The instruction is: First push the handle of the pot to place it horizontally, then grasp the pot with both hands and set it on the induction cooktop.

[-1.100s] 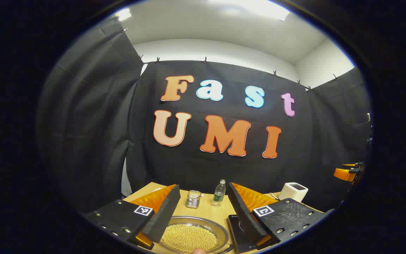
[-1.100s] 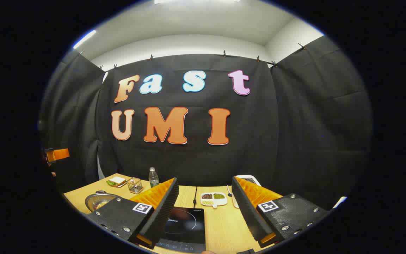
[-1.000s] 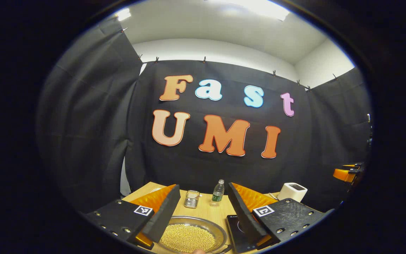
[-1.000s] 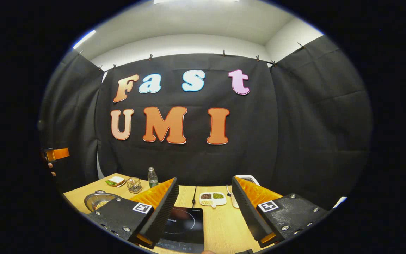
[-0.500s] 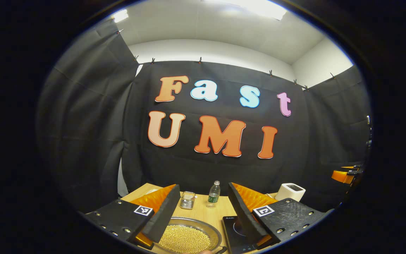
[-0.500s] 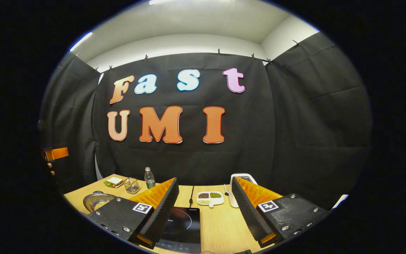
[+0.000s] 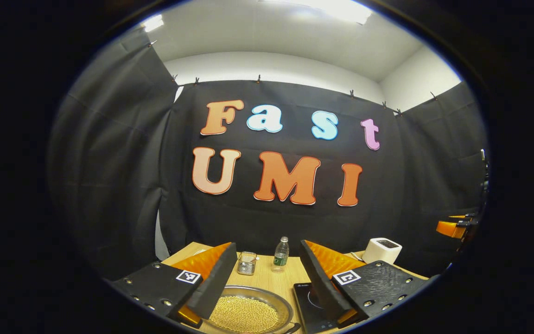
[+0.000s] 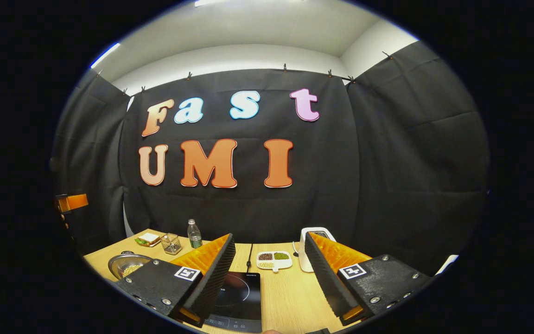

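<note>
Sits on the tabletop near its left edge: pot, just beside induction cooktop. Left gripper above pot, right gripper above cooktop, fingers wide, holding nothing. Best to come down slowly and nudge the handle sideways.

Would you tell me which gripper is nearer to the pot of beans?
Left. The left gripper hangs open directly above the pot; the right gripper is over the induction cooktop, beside it.

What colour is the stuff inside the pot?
Yellow: the pot holds small yellow beads or beans. It shows best in the left gripper view.
</note>
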Demonstrator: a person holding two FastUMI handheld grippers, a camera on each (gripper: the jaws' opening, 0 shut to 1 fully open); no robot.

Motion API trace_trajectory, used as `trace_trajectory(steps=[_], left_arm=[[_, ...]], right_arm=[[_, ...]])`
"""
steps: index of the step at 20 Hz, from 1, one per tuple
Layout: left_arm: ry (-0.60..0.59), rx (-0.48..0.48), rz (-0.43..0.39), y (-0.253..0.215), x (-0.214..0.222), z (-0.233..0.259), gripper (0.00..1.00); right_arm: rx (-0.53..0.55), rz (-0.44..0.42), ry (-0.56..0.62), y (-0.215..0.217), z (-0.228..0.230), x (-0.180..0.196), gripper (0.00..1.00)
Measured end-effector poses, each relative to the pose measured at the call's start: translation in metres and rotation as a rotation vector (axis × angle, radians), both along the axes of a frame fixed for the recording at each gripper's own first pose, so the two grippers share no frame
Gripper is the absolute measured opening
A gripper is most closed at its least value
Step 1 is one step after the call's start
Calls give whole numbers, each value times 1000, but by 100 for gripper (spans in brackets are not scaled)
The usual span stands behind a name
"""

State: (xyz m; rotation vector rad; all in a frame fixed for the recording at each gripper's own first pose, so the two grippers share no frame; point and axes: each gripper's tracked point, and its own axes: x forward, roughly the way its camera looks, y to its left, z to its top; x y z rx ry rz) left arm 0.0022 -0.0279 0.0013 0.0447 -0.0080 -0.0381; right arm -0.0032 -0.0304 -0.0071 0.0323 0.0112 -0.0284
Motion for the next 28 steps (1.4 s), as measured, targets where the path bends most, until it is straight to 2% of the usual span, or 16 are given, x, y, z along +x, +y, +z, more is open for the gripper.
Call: trace_trajectory(steps=[1,2,4,7,9,10,11,15,19,20,21,22,23,25,26,28], left_arm=[[-4,-1,6,3,1,0,88],[-9,0,14,6,0,2,88],[-16,-7,2,5,-1,2,89],[-21,-11,-27,3,-1,0,81],[-9,-10,-11,9,-2,-4,64],[-1,-16,3,14,-1,-5,62],[8,-23,16,19,-1,-8,49],[23,-28,-5,15,-3,-16,46],[71,-26,-37,12,-1,-34,12],[82,-16,-37,13,-2,-38,12],[96,-3,-36,15,-2,-44,7],[110,8,-41,15,-4,-50,5],[128,16,-55,10,-6,-57,2],[170,26,-80,6,-10,-72,2],[190,31,-87,6,-11,-79,2],[225,43,-94,7,-15,-91,2]], right_arm=[[1,0,0,0,1,0,93],[1,0,0,-2,0,0,98],[-1,-1,2,-3,-1,-1,93],[1,3,8,-3,-3,-1,94],[6,5,14,-3,-4,-1,98],[8,4,15,-3,-5,0,93],[6,3,17,-3,-5,0,93],[4,3,18,-5,-5,-1,97],[-9,-14,20,-7,-8,2,93],[-10,-11,23,-6,-10,1,93],[-8,-6,26,-4,-10,1,93],[-5,-1,30,-2,-12,2,97],[-3,2,32,-2,-12,2,93],[-1,1,33,0,-13,4,97],[0,2,34,-1,-13,4,94],[1,6,35,1,-14,4,94]])
